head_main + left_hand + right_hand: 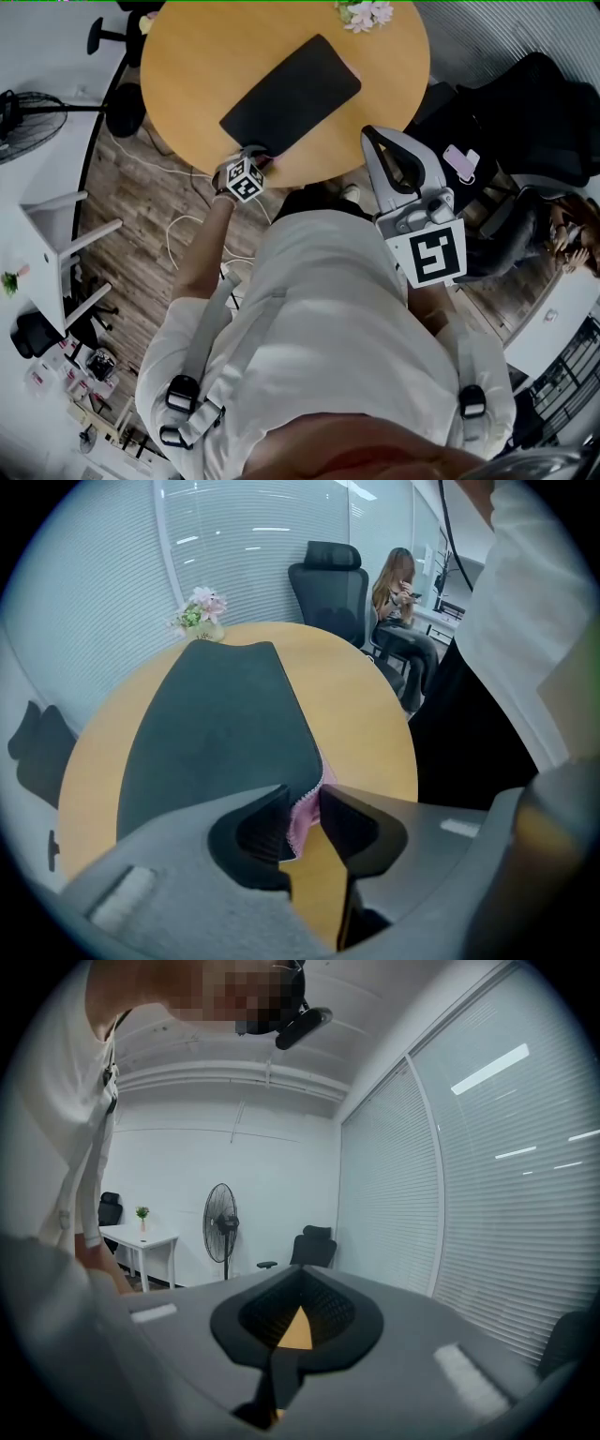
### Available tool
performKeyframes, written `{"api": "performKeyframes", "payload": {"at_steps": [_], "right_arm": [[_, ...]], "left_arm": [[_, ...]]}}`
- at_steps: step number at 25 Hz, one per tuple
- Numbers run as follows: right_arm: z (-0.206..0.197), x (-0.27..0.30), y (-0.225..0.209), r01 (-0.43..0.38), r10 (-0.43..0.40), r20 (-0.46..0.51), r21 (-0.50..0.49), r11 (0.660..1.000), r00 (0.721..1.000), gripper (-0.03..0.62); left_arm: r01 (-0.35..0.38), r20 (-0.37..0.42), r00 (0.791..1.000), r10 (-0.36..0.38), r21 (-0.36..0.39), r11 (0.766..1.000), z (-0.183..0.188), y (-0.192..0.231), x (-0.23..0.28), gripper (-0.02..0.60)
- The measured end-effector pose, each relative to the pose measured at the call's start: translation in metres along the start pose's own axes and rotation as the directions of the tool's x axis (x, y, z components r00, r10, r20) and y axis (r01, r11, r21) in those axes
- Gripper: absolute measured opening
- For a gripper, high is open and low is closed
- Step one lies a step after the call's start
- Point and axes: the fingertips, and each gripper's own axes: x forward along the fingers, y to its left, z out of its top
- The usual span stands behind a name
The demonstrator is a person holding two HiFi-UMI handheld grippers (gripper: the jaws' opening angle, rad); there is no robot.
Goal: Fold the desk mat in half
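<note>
A dark desk mat (291,94) lies flat and slantwise on the round wooden table (206,56), a thin pink edge showing along it. My left gripper (257,156) is at the mat's near corner by the table's front edge. In the left gripper view the mat (216,733) stretches away, and its pink corner (305,813) stands between the parted jaws of my left gripper (302,825); the pads do not press on it. My right gripper (372,139) is held up over the table's near right edge, clear of the mat. Seen in its own view, the right gripper (279,1358) is shut and empty.
A small pot of flowers (366,13) stands at the table's far edge. A black office chair (534,103) and a seated person (398,602) are to the right. A standing fan (28,117), a white side table (56,244) and loose floor cables (187,234) are on the left.
</note>
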Motion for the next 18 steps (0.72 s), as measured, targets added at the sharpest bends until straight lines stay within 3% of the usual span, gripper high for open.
{"api": "performKeyframes", "payload": {"at_steps": [6,12,15,18], "right_arm": [[0.0,-0.003,0.003,-0.006,0.006,-0.002,-0.007,1.0,1.0,0.005],[-0.006,-0.004,0.0,0.0,0.0,-0.011,-0.021,1.0,1.0,0.005],[-0.008,-0.006,-0.002,0.006,-0.007,-0.018,-0.027,1.0,1.0,0.005],[-0.006,-0.008,-0.004,0.014,-0.014,-0.021,-0.036,0.999,1.0,0.005]], "left_arm": [[0.013,0.052,0.999,-0.007,-0.107,0.994,0.004,-0.011,-0.008,0.119],[-0.013,0.145,0.988,0.045,-0.213,0.977,0.021,-0.005,-0.023,0.115],[-0.047,0.209,0.972,0.106,-0.271,0.961,0.04,0.005,-0.042,0.111],[-0.102,0.28,0.94,0.193,-0.308,0.946,0.069,0.021,-0.072,0.101]]}}
